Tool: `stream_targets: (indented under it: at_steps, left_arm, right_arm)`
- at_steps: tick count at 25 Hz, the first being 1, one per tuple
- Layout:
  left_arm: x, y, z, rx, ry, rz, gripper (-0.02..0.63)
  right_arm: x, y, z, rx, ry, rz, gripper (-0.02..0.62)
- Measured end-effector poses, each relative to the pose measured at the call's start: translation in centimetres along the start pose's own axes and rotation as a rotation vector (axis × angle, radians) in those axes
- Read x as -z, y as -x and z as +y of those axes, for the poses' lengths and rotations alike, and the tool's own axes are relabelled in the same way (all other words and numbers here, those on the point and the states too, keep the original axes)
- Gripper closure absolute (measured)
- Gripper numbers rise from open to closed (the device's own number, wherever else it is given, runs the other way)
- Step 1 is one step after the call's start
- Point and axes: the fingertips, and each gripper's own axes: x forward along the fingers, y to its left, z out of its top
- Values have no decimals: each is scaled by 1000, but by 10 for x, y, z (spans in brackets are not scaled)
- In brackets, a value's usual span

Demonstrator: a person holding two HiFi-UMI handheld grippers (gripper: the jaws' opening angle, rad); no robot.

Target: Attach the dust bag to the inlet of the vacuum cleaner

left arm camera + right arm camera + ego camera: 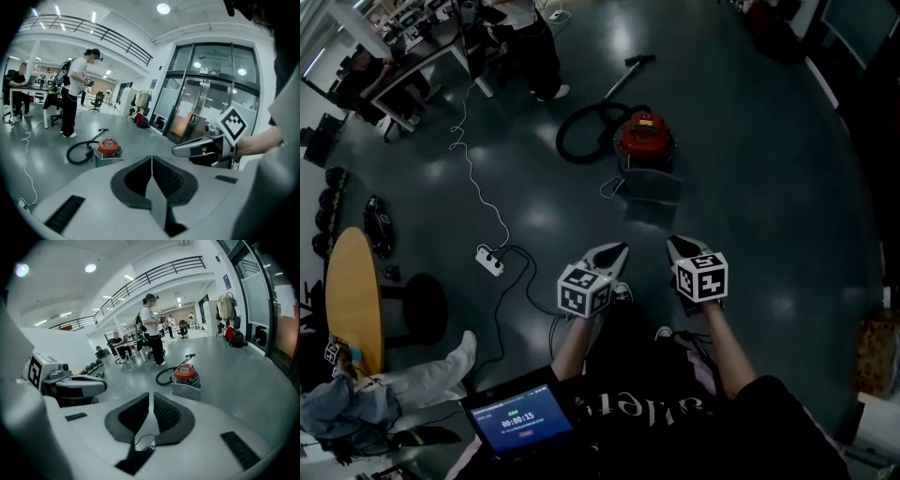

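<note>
My left gripper (615, 251) and right gripper (676, 244) have jaws together, empty, well short of the vacuum cleaner (645, 137); the dust bag (652, 187) lies at its near side. Arriving closed, I'd likely shove it away

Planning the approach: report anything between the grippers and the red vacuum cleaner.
Only a grey piece lying right before the vacuum cleaner; otherwise bare floor from the left gripper and right gripper. The power strip lies off left.

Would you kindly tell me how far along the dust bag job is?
Nothing looks done: the grey bag lies by the red vacuum cleaner, unattached. In hand: nothing; left tongs and right tongs are shut, empty, far off. Left: reaching it, attaching the bag.
</note>
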Motion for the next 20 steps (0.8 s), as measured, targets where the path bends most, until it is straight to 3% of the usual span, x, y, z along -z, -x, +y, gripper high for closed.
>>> stream_targets:
  at_steps: [6,11,20]
  left_arm:
    - [41,31,-65,-33,52,-51,593]
    - [73,50,-116,-65,96,-59,594]
    - [78,68,-165,-60,39,-32,594]
  right_arm:
    - [47,59,21,-70,-2,-20,551]
    - [75,100,44,-139,76,-14,551]
    - [97,136,54,-190,21,-32,551]
